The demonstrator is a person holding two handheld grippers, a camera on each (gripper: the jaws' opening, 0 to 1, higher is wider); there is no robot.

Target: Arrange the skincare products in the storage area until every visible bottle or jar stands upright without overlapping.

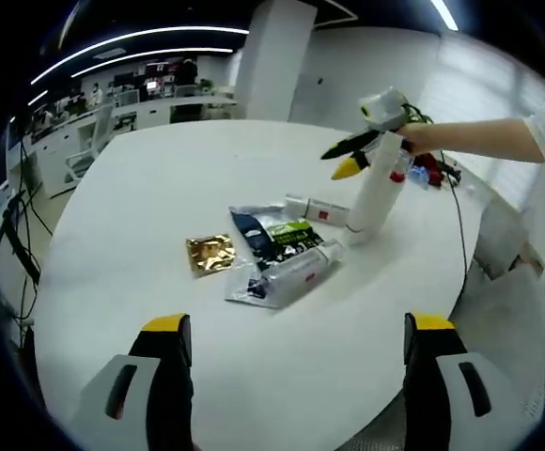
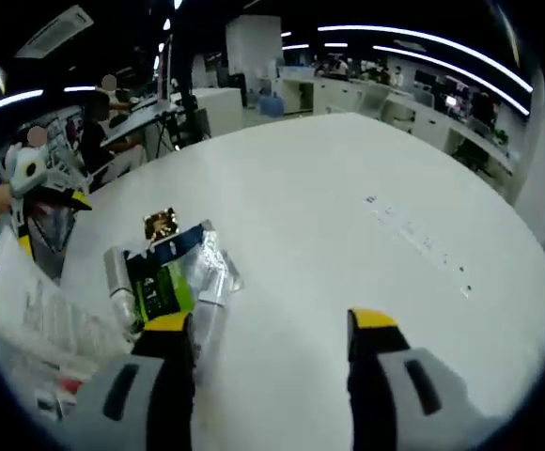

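1. White bottle (image 1: 376, 193) stands on the table (image 1: 160, 188), our right gripper (image 1: 359, 155) beside its top; grip unclear.
2. Our left gripper (image 1: 296, 348) hangs wide open, empty, near the sachets (image 1: 272, 249).

Occlusions and cut-offs, both views.
My right gripper (image 1: 355, 156) meets the white tube (image 1: 376, 193) at its top; contact hidden, grip unreadable. Labels on the sachets (image 1: 274, 237) are too small to read. In the right gripper view the near-left white box (image 2: 28, 305) is blurred and cut by the edge.
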